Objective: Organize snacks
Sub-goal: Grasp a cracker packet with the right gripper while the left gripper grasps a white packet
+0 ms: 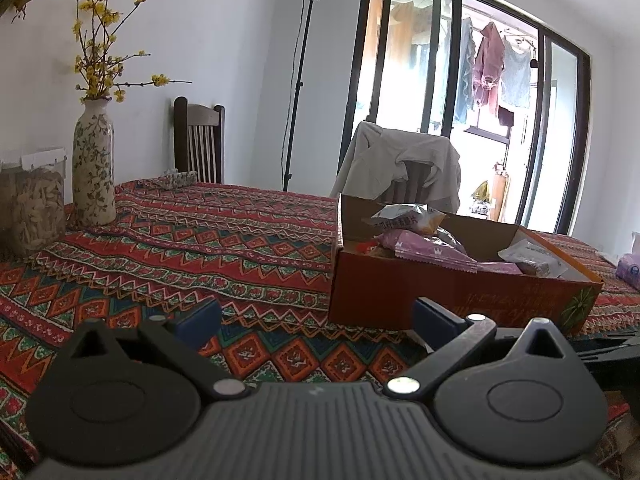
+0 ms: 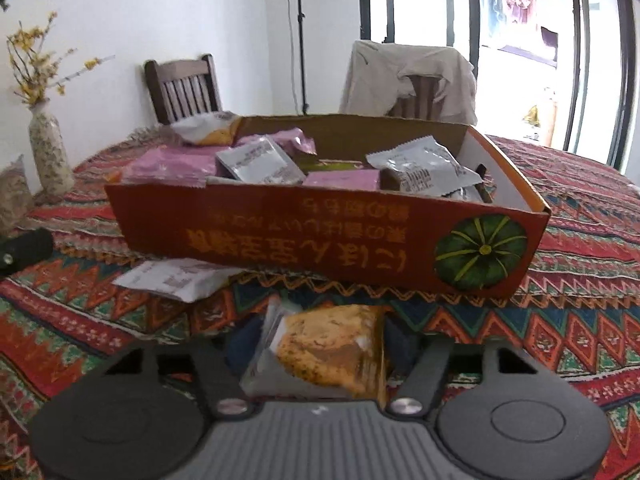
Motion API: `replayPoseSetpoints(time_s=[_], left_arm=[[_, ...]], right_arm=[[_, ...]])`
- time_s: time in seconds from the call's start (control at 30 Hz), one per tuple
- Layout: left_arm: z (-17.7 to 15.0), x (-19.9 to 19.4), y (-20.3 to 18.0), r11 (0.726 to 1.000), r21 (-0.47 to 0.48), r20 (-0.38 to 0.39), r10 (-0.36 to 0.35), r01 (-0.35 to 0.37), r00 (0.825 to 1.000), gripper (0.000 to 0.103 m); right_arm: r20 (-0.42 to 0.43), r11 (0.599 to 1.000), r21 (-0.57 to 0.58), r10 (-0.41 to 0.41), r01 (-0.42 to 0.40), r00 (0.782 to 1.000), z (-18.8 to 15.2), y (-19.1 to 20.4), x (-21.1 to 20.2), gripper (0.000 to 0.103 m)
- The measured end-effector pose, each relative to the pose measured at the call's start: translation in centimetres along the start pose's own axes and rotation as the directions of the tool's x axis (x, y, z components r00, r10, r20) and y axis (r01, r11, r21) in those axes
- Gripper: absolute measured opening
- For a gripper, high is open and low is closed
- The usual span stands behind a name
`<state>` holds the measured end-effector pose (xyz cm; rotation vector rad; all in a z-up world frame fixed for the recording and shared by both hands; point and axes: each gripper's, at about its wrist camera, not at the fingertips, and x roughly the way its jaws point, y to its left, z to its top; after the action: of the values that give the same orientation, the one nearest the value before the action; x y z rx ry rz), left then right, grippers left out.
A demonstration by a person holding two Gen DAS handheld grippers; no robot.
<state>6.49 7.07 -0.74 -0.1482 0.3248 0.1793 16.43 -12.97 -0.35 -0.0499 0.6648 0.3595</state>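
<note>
Two views, itemised in turn.

Left wrist view:
- Left gripper (image 1: 316, 320): blue-padded fingers spread wide with nothing between them, low over the red, green and orange patterned tablecloth (image 1: 208, 248).
- Orange cardboard snack box (image 1: 400, 292): open-topped, standing on the cloth just ahead and to the right of the right-hand finger.
- Contents seen from this side: a pink crown-printed packet (image 1: 432, 252) leaning over the near wall, and a silver-and-yellow packet (image 1: 408, 216) at the far end.
- Only here: a tall floral ceramic vase with yellow blossom sprigs (image 1: 94, 168) close up, a clear lidded jar of pale snacks (image 1: 34, 212) beside it, and a second pink packet (image 1: 630, 272) lying on the cloth beyond the box.

Right wrist view:
- Right gripper (image 2: 320, 344): fingers closed on a clear-wrapped golden-brown pastry packet (image 2: 324, 352), held above the cloth just in front of the box's near wall.
- Same box (image 2: 320, 236), now shown by its long printed side with yellow upside-down lettering and a green pumpkin picture (image 2: 480, 254).
- Only here: a white printed sachet (image 2: 172, 280) on the cloth, partly tucked under the box's near left corner, and grey foil packets (image 2: 424, 168) among the pink ones inside.
- Both views: a dark wooden slat-back chair (image 2: 182, 88) and a chair draped with pale cloth (image 2: 412, 76) behind the table.
</note>
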Motion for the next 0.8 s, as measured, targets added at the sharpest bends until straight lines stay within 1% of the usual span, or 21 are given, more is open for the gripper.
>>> replayPoseSetpoints(time_s=[0.1, 0.2, 0.3, 0.37, 0.43, 0.5, 0.6, 0.73, 0.8], left_arm=[[0.0, 0.0, -0.1, 1.0, 0.001, 0.001, -0.001, 0.001, 1.0, 0.103], [0.0, 0.1, -0.1, 1.0, 0.0, -0.009, 0.001, -0.001, 1.0, 0.103], [0.0, 0.3, 0.0, 1.0, -0.001, -0.019, 0.005, -0.005, 1.0, 0.103], [0.0, 0.4, 0.0, 1.0, 0.001, -0.024, 0.007, -0.007, 1.0, 0.103], [0.0, 0.5, -0.1, 1.0, 0.002, -0.029, 0.014, -0.014, 0.999, 0.103], [0.0, 0.5, -0.1, 1.0, 0.003, -0.031, 0.02, -0.02, 0.999, 0.103], [0.0, 0.6, -0.1, 1.0, 0.008, -0.034, 0.025, -0.025, 0.999, 0.103], [0.0, 0.8, -0.3, 0.999, 0.02, -0.043, 0.044, -0.043, 0.998, 0.103], [0.0, 0.8, -0.3, 0.998, 0.025, -0.047, 0.056, -0.055, 0.997, 0.103]], right_arm=[[0.04, 1.0, 0.015, 0.008, -0.009, 0.999, 0.0, -0.3, -0.6, 0.054], [0.128, 1.0, 0.028, 0.008, -0.012, 0.992, -0.3, -0.5, -1.9, 0.054], [0.235, 1.0, 0.008, -0.013, 0.012, 0.972, -0.6, -0.6, -3.7, 0.054], [0.285, 1.0, 0.017, -0.018, 0.014, 0.958, -0.5, -1.1, -4.7, 0.054], [0.323, 0.999, 0.018, -0.051, 0.048, 0.945, -0.4, -1.8, -5.4, 0.054], [0.342, 0.996, 0.025, -0.084, 0.081, 0.936, -0.5, -2.8, -5.7, 0.054], [0.344, 0.99, 0.073, -0.14, 0.123, 0.929, -0.5, -5.1, -5.8, 0.054], [0.353, 0.983, 0.102, -0.18, 0.154, 0.918, -0.5, -7.0, -5.9, 0.054], [0.353, 0.983, 0.111, -0.178, 0.147, 0.919, -0.6, -7.4, -5.7, 0.054]])
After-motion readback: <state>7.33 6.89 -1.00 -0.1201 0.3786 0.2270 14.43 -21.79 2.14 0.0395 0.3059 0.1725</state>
